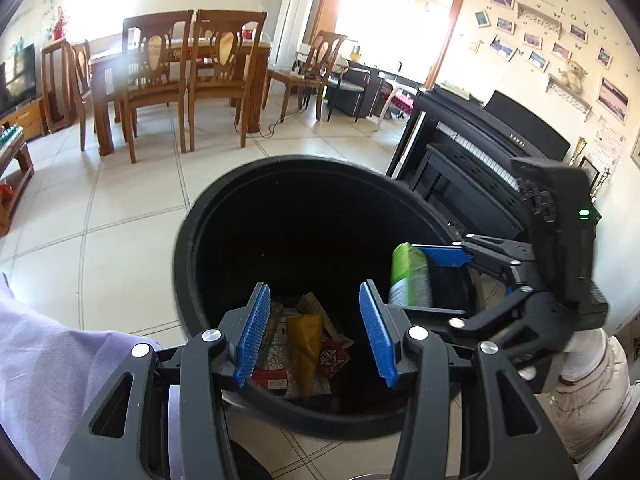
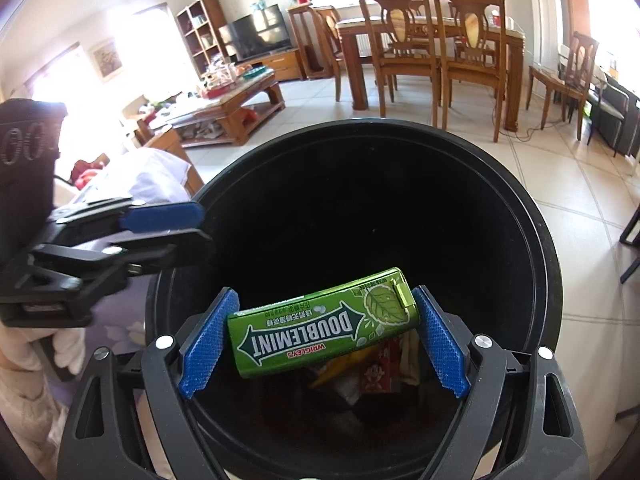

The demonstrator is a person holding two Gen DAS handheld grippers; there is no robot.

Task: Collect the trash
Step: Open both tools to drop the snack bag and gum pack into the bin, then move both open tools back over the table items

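Note:
A round black trash bin [image 1: 208, 216] stands on the tiled floor, also in the right wrist view [image 2: 532, 216]. Several wrappers [image 1: 308, 348] lie at its bottom. My left gripper [image 1: 314, 330] is open and empty above the bin's near rim. My right gripper [image 2: 322, 328] holds a green Doublemint gum pack [image 2: 320, 324] between its blue pads over the bin's mouth. In the left wrist view the pack [image 1: 410, 276] and right gripper [image 1: 424, 280] show at the bin's right rim. The left gripper [image 2: 168, 224] shows at the left in the right wrist view.
A wooden dining table with chairs [image 1: 176, 68] stands behind the bin. A black digital piano [image 1: 480, 152] is to the right. A coffee table [image 2: 228, 108] and TV stand [image 2: 264, 40] lie further off. A lilac cloth [image 1: 48, 360] is at the left.

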